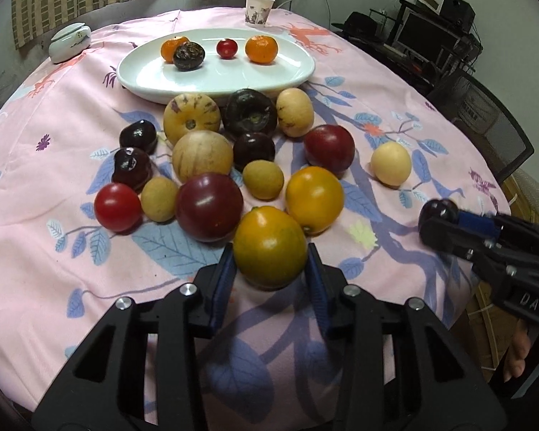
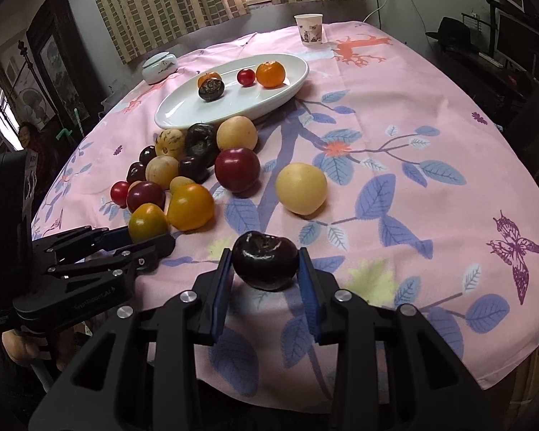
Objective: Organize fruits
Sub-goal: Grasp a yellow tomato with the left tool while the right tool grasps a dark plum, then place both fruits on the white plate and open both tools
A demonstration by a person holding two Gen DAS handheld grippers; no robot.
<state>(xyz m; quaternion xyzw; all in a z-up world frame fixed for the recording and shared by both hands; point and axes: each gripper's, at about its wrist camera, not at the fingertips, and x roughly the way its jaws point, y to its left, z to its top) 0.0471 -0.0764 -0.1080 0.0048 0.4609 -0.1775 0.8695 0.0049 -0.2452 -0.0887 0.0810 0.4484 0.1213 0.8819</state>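
Evidently both grippers are at the pick-up step of sorting the fruit onto the white oval plate (image 1: pixel 298 72), which sits toward the far edge of the table (image 1: pixel 395 100) and already carries two small oranges, a red cherry tomato and a dark wrinkled fruit.

The left gripper (image 1: pixel 269 269) has its blue pads pressed on either side of an orange-green citrus fruit (image 1: pixel 268 246), the nearest piece of the cluster lying between the plate and the table's near edge. Whether that fruit is already off the pink cloth cannot be told. The right gripper (image 2: pixel 264 269) is clamped on a dark purple fruit (image 2: pixel 264 260), held apart from the cluster, nearer the near edge and to its right.

Both tools point steeply downward and forward, toward the far edge. In the right wrist view the left gripper comes in from the left side, a hand (image 2: pixel 18 352) just visible beneath it.

The next move probably calls for lifting each fruit clear without knocking its neighbours: the citrus touches, or nearly touches, a dark red fruit (image 1: pixel 209 207) and a yellow-orange one (image 1: pixel 314 199). Each would then be carried over the cluster to a bare part of the plate and set down gently, since round fruit may roll on the smooth glaze.
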